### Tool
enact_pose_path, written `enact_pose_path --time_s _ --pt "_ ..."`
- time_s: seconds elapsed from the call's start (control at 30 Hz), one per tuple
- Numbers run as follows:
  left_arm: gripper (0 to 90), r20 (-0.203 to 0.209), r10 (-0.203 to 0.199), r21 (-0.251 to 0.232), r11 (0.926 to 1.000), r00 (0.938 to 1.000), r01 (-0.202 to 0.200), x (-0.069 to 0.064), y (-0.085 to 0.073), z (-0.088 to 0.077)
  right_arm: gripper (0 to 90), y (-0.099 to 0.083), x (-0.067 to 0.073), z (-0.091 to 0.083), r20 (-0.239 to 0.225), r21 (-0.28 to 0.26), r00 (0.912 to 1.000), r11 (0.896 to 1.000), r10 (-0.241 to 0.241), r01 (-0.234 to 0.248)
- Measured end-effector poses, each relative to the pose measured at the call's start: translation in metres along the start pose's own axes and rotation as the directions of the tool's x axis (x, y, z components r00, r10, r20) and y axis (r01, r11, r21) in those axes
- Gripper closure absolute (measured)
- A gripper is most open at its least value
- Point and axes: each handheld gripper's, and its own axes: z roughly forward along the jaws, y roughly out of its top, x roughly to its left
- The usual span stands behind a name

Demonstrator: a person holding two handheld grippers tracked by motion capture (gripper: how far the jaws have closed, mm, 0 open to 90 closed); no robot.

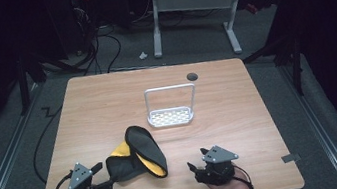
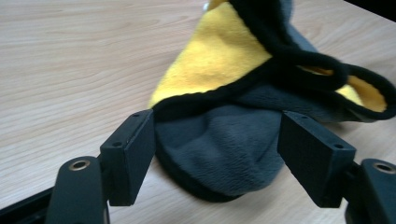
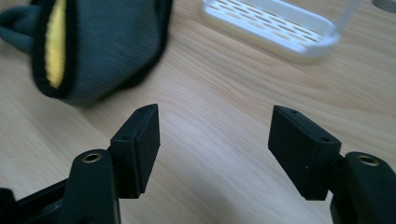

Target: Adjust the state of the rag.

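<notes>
1. Grey-and-yellow cloth (image 1: 136,155) crumpled near side of white rack (image 1: 170,108), apart from it.
2. Left gripper (image 2: 217,140) wide, straddling cloth's grey edge, seemingly poised to pinch.
3. Right gripper (image 3: 215,140) wide, empty, beside cloth.

The cloth (image 2: 224,154) is soft fleece with a short fuzzy nap, dark grey on one face and bright yellow on the other, edged in black stitched binding. The table (image 1: 240,114) is pale wood grain (smooth, with a faint sheen). The small rack (image 1: 171,116) looks like white matt plastic with a slotted base.
</notes>
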Motion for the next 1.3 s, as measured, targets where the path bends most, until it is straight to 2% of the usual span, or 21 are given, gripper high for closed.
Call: enact_pose_path --time_s 0.07,0.23,0.33,0.43,0.47,0.5,0.57,0.63,0.67,0.7,0.77,0.8,0.87,0.93,0.97,1.0,1.03,1.1,1.17,1.2,1.3 --pt "28.5 0.024 -0.007 -0.009 0.9999 0.9997 0.007 -0.006 0.002 0.001 36.0 0.007 0.009 0.004 -0.020 -0.009 0.9997 1.000 -0.014 0.014" --pt "28.7 0.059 0.028 -0.007 0.9996 0.9979 -0.028 -0.024 0.011 0.012 39.2 0.030 0.036 0.017 -0.080 -0.032 0.9951 0.998 -0.058 0.056" --pt "31.0 0.063 0.061 0.004 0.9981 0.9961 -0.062 -0.034 0.020 0.022 41.5 0.043 0.051 0.025 -0.102 -0.040 0.9902 0.995 -0.095 0.092" --pt "35.4 0.063 0.068 0.014 0.9975 0.9957 -0.069 -0.038 0.026 0.029 45.4 0.050 0.061 0.034 -0.109 -0.037 0.9866 0.992 -0.122 0.118" --pt "40.3 0.057 0.069 0.017 0.9974 0.9959 -0.071 -0.039 0.028 0.031 48.0 0.052 0.065 0.042 -0.116 -0.025 0.9854 0.992 -0.125 0.123" --pt "40.3 0.056 0.075 0.019 0.9969 0.9956 -0.076 -0.040 0.029 0.033 48.0 0.052 0.065 0.042 -0.116 -0.025 0.9854 0.992 -0.125 0.123" --pt "46.5 0.045 0.075 0.024 0.9968 0.9962 -0.076 -0.040 0.030 0.035 50.3 0.053 0.068 0.049 -0.118 -0.008 0.9833 0.990 -0.138 0.138" --pt "55.6 0.036 0.069 0.027 0.9972 0.9970 -0.070 -0.039 0.031 0.037 53.8 0.054 0.069 0.053 -0.117 -0.008 0.9824 0.989 -0.145 0.145" --pt "63.2 0.013 0.071 0.031 0.9970 0.9974 -0.071 -0.039 0.031 0.037 56.2 0.056 0.070 0.055 -0.116 -0.004 0.9823 0.989 -0.147 0.148" --pt "72.6 -0.001 0.071 0.034 0.9969 0.9975 -0.071 -0.039 0.031 0.037 59.4 0.057 0.070 0.058 -0.115 0.002 0.9823 0.989 -0.148 0.149" --pt "82.4 -0.018 0.065 0.035 0.9973 0.9977 -0.064 -0.038 0.030 0.037 64.2 0.057 0.070 0.061 -0.109 0.010 0.9825 0.988 -0.151 0.153" --pt "84.2 -0.021 0.064 0.036 0.9974 0.9978 -0.063 -0.037 0.029 0.036 69.0 0.057 0.070 0.063 -0.114 0.019 0.9820 0.988 -0.150 0.154" --pt "85.6 -0.025 0.086 0.038 0.9956 0.9959 -0.085 -0.038 0.028 0.033 85.9 0.055 0.071 0.064 -0.091 0.035 0.9803 0.983 -0.175 0.179" --pt "86.1 -0.029 0.097 0.041 0.9946 0.9949 -0.095 -0.038 0.025 0.029 87.4 0.052 0.070 0.059 -0.069 0.019 0.9811 0.983 -0.181 0.183" --pt "86.1 -0.031 0.099 0.047 0.9941 0.9946 -0.097 -0.037 0.024 0.028 87.5 0.050 0.065 0.052 -0.056 0.003 0.9852 0.987 -0.162 0.162" --pt "86.1 -0.032 0.094 0.049 0.9945 0.9951 -0.092 -0.036 0.021 0.026 87.5 0.050 0.065 0.052 -0.056 0.003 0.9852 0.987 -0.162 0.162" --pt "86.1 -0.039 0.098 0.058 0.9938 0.9945 -0.095 -0.035 0.018 0.024 87.5 0.042 0.052 0.042 -0.025 -0.003 0.9913 0.992 -0.130 0.130" --pt "86.1 -0.045 0.090 0.073 0.9936 0.9949 -0.087 -0.032 0.012 0.021 87.4 0.039 0.047 0.039 -0.016 -0.001 0.9930 0.993 -0.117 0.117" --pt "86.2 -0.052 0.082 0.097 0.9923 0.9953 -0.076 -0.028 0.005 0.017 87.2 0.021 0.027 0.026 0.016 0.020 0.9970 0.997 -0.075 0.075" --pt "86.1 -0.052 0.082 0.097 0.9923 0.9953 -0.076 -0.028 0.005 0.017 87.2 0.021 0.027 0.026 0.016 0.020 0.9970 0.997 -0.075 0.075" --pt "86.2 -0.051 0.080 0.130 0.9889 0.9955 -0.072 -0.027 -0.003 0.015 86.9 0.004 0.012 0.017 0.042 0.048 0.9979 0.998 -0.048 0.046"
